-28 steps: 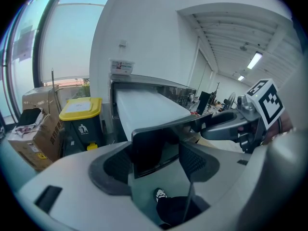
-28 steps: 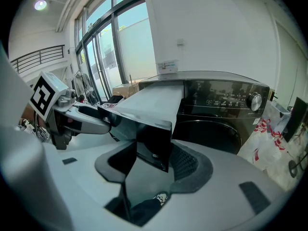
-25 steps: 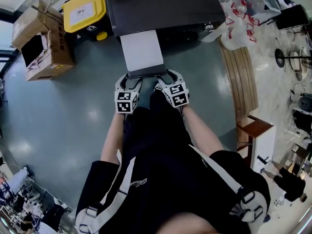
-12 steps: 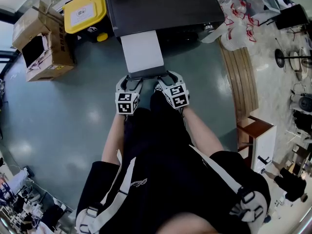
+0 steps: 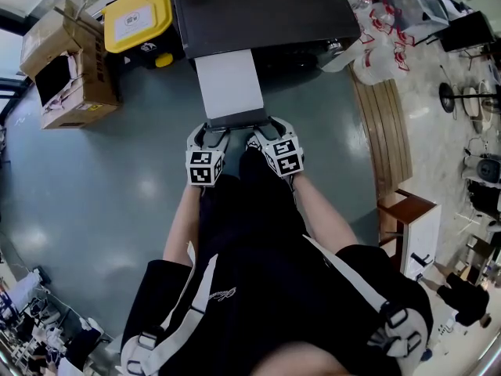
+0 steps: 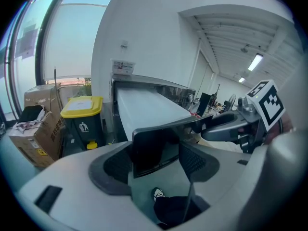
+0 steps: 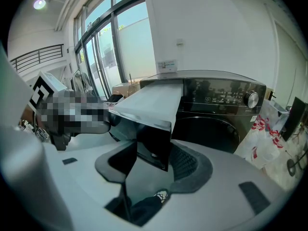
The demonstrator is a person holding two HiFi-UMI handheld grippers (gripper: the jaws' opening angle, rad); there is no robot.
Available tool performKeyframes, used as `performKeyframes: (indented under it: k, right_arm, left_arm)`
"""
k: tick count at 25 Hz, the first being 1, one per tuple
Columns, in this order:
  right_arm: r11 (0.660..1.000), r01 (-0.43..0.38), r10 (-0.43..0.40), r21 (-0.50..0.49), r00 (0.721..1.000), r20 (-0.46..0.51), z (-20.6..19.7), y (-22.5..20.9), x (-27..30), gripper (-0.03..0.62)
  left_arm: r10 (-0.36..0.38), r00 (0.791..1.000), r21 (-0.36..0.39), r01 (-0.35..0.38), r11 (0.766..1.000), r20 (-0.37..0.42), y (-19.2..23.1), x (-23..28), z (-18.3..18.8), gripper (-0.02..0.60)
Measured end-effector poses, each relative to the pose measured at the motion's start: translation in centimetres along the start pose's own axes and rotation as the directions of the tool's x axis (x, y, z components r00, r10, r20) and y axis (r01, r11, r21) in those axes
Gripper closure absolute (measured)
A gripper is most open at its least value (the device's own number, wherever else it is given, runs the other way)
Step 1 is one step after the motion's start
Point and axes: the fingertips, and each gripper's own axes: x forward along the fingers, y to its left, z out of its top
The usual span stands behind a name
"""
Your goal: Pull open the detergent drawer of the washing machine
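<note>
Grey floor (image 5: 94,194) fills the left of the frame. The washer (image 5: 266,6) stands at top centre, with a yellow-lidded bin (image 5: 137,14) to its left. The drawer (image 5: 228,84) projects well out of the washer toward the bottom of the frame.

The left hand-held gripper (image 5: 208,135) and the right hand-held gripper (image 5: 270,131) sit side by side. Each clamps the dark drawer front (image 5: 235,118), with jaws wide and pads against the panel.

Step in hand: the end of the pull, as the drawer appears near full travel. Next move: open both jaws evenly and back away, without nudging the drawer inward.
</note>
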Motion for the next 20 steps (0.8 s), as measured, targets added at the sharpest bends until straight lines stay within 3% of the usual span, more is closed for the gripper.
performKeyframes:
  k: [20]
  right_arm:
    - [1.0,0.005,-0.005,0.006,1.0,-0.004,-0.9,0.43,-0.79,0.378]
  left_arm:
    - [-0.005,1.0,-0.012,0.005,1.0,-0.004,-0.71,-0.74,-0.78,0.284]
